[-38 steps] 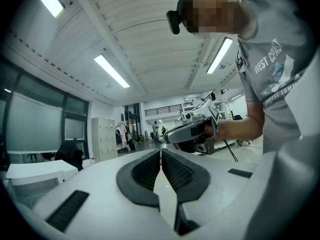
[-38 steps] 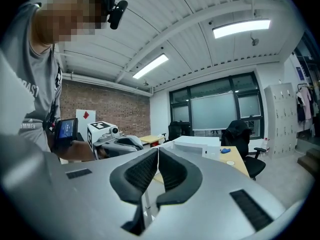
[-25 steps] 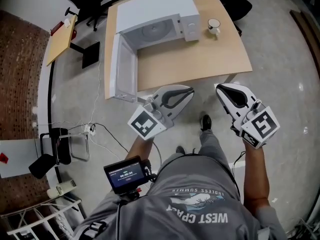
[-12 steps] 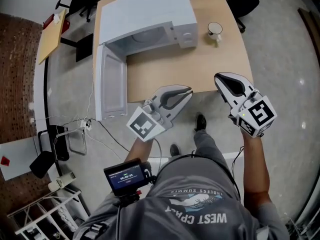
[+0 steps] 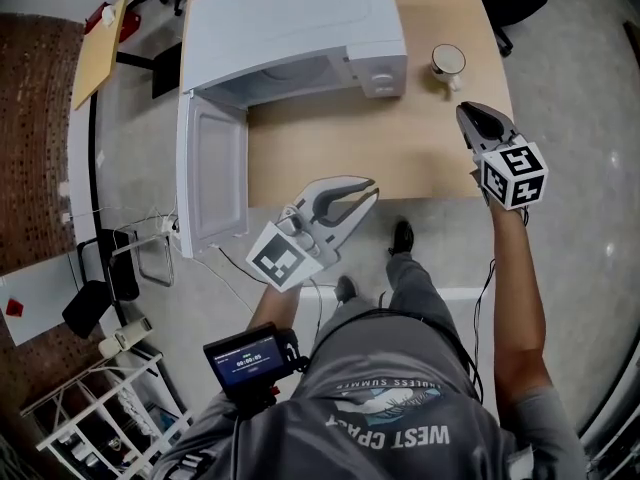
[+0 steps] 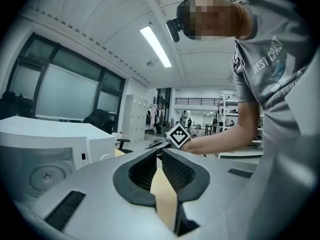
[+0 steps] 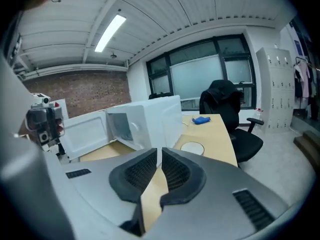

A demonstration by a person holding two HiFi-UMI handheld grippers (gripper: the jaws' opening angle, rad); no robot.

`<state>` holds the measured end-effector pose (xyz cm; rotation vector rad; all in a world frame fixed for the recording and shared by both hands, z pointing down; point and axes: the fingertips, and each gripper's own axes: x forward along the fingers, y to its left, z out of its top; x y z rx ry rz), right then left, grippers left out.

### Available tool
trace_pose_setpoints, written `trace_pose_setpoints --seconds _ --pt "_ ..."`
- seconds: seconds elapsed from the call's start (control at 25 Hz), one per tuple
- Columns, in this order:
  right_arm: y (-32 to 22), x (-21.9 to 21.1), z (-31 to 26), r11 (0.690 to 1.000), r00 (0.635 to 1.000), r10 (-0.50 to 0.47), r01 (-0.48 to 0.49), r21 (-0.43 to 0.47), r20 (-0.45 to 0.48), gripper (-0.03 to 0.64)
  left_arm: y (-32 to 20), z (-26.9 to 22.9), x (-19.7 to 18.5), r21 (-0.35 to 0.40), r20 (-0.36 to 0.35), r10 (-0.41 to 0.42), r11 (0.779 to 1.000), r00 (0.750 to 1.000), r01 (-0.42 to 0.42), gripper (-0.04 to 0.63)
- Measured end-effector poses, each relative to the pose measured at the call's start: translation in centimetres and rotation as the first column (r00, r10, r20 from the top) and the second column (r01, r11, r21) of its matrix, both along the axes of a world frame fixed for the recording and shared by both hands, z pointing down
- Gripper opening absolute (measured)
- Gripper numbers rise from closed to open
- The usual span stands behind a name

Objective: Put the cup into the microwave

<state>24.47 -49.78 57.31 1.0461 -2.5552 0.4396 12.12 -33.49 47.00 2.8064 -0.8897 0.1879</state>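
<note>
Small white ceramic cup noted upright on light wooden table, at 3 o'clock of white box-shaped microwave oven; untouched. Oven door found swung wide.

Right gripper held near cup, at its 5 o'clock; jaws pressed together, nothing between. Left gripper at table's 6 o'clock edge, jaws likewise together, empty.

Step judged: approach to cup. Next: right jaws to be spread, set around cup, closed.

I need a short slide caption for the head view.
Shut right gripper points toward the white round cup beside the open white microwave oven.
</note>
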Motion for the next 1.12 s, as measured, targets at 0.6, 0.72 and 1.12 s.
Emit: trace_pose_setpoints --seconds 0.6,0.72,1.12 --pt "-9.9 1.2 14.6 0.984 0.97 0.075 -0.109 -0.14 -0.231 0.12 -2.3 3.5 -2.1 -0.094 0.056 -0.084 0.992 0.995 0.089 0.132" --pt "-10.5 1.0 15.3 0.986 0.966 0.079 -0.111 -0.121 -0.245 0.095 -2.4 3.8 -2.3 -0.094 0.061 -0.099 0.99 0.993 0.104 0.132" --pt "-7.5 1.5 12.9 0.984 0.98 0.073 -0.101 -0.15 -0.183 0.072 -2.1 2.1 -3.0 -0.076 0.071 -0.13 0.988 0.989 0.136 0.132"
